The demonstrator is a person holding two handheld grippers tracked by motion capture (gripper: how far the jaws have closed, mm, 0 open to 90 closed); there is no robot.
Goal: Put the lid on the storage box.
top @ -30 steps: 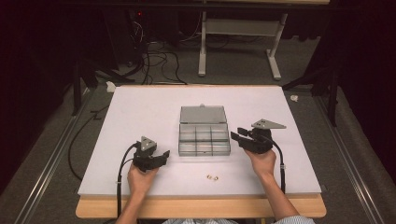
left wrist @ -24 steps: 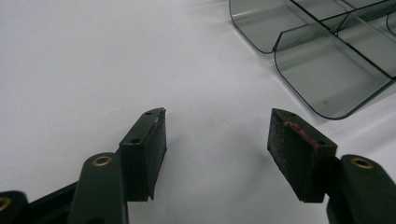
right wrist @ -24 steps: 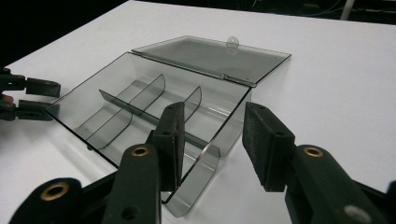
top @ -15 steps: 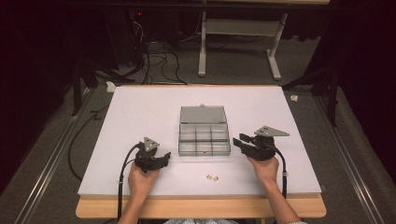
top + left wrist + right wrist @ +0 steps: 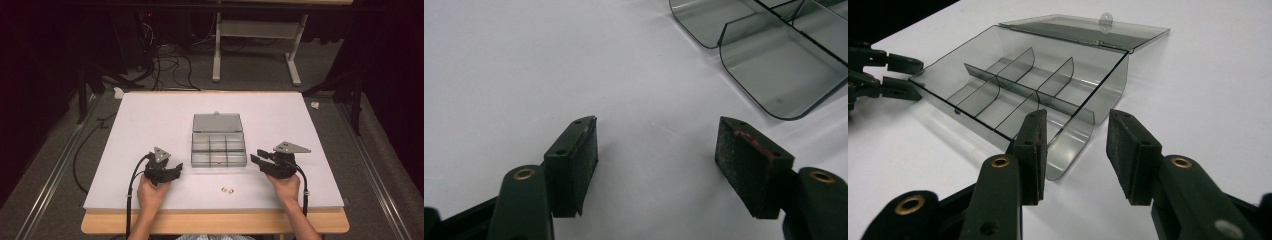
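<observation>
Black left gripper [image 5: 172, 170] low over white table [image 5: 150, 120], jaws apart, just been opening, nothing between; smoky plastic organizer box [image 5: 218, 145] just ahead to its right, lid open. Right gripper [image 5: 256, 158] jaws apart, empty, pointing at box's near corner. Two small brass nuts [image 5: 228, 190] on table between grippers, nearer person

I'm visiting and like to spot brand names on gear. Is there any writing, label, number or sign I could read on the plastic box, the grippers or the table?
None can be read.
The compartment box and its open lid: plain smoky plastic, no label.
Left gripper and right gripper: black jaws, no markings; a red smear on one left pad, not text.
White table: blank.
The two small brass pieces: too small to tell.
</observation>
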